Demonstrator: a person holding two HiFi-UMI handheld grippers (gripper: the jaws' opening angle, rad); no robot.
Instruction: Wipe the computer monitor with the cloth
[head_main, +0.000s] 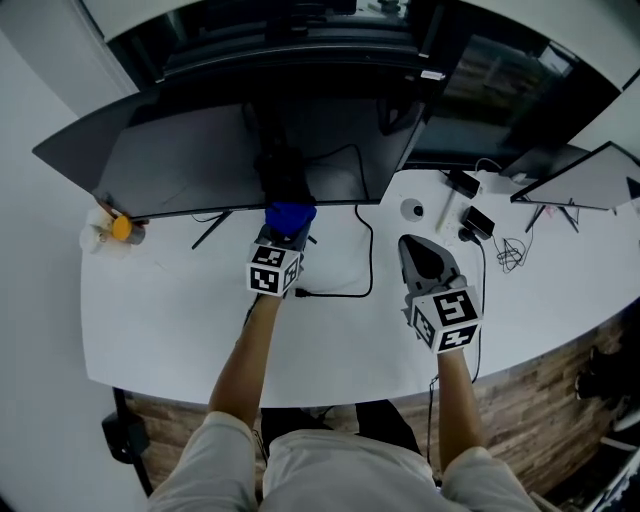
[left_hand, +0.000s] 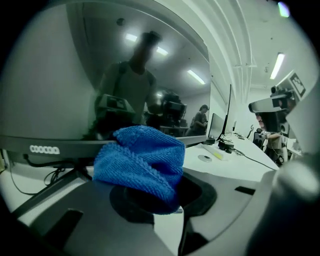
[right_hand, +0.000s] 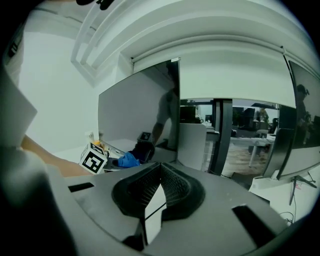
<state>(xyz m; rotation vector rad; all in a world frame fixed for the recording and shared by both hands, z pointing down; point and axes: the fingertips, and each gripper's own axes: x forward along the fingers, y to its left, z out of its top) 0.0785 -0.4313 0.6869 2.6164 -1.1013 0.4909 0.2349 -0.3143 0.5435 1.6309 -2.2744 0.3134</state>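
fingers of the left gripper (left_hand: 160, 195) are clamped on the blue cloth (left_hand: 142, 160), which is bunched up between them. the cloth is held at the lower edge of the monitor (head_main: 190, 160), near its middle; whether it touches the screen cannot be told. fingers of the right gripper (right_hand: 159, 187) are drawn together with nothing between them. it is held over the white desk (head_main: 190, 330), well apart from the cloth.
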